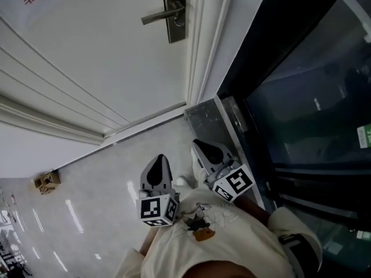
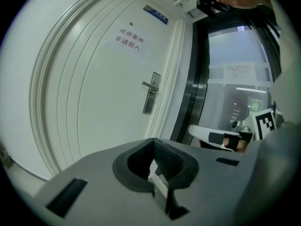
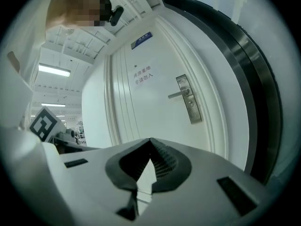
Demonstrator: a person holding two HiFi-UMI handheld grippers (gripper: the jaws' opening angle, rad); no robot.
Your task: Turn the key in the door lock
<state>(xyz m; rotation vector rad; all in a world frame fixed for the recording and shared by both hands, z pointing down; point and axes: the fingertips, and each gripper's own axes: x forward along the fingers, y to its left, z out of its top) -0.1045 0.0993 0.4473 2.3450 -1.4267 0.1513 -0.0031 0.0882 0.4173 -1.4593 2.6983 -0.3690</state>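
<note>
The white door [image 1: 98,57] carries a metal lock plate [image 1: 174,10] with a lever handle [image 1: 159,16]; I cannot make out a key from here. Both grippers hang low by my body, well short of the door. The left gripper [image 1: 159,158] and the right gripper [image 1: 200,145] point toward the door's foot. In the left gripper view the left gripper [image 2: 153,142] has its jaws together with nothing between them, and the lock plate [image 2: 151,94] is far ahead. The right gripper [image 3: 150,142] is shut and empty too, with the lock plate [image 3: 189,100] up and to the right.
A dark glass partition [image 1: 301,97] with a black frame stands right of the door frame. A small brown box [image 1: 46,182] lies on the glossy floor at the left. A paper notice [image 2: 128,39] and a blue plate [image 2: 155,14] are on the door.
</note>
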